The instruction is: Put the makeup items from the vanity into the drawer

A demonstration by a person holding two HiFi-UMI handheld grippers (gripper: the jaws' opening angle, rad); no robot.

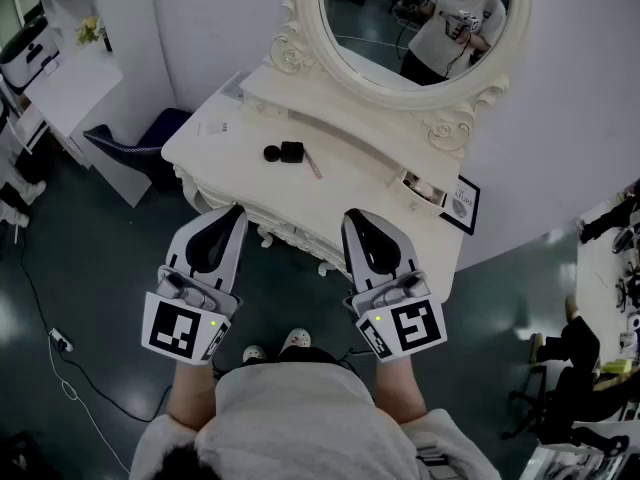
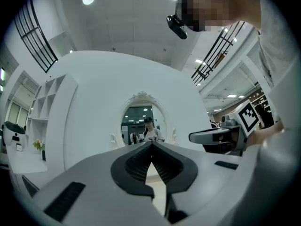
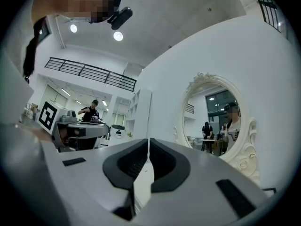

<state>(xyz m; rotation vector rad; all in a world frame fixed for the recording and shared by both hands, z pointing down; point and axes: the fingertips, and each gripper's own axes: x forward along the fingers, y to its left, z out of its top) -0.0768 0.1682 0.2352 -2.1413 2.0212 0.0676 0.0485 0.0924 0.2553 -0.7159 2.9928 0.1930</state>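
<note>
Facing a white carved vanity point(image 1: 230, 138), a person holds the left gripper point(image 1: 233, 213) and right gripper point(image 1: 352, 218) side by side just short of its front edge. Both sets of jaws are pressed together on nothing, which reads as a ready stance before any reach. The makeup lies well beyond them near the middle of the top: two small black makeup containers point(image 1: 283, 152), touching or nearly so, and a slim pink pencil point(image 1: 312, 163) just beside them. The drawer, presumably in the front below the edge, cannot be made out from above. An oval mirror point(image 1: 400, 86) backs the top and a framed card point(image 1: 462, 205) stands at its right end. Around it are a dark glossy floor point(image 1: 90, 298), white shelving point(image 1: 60, 78) and a blue chair point(image 1: 140, 140).
</note>
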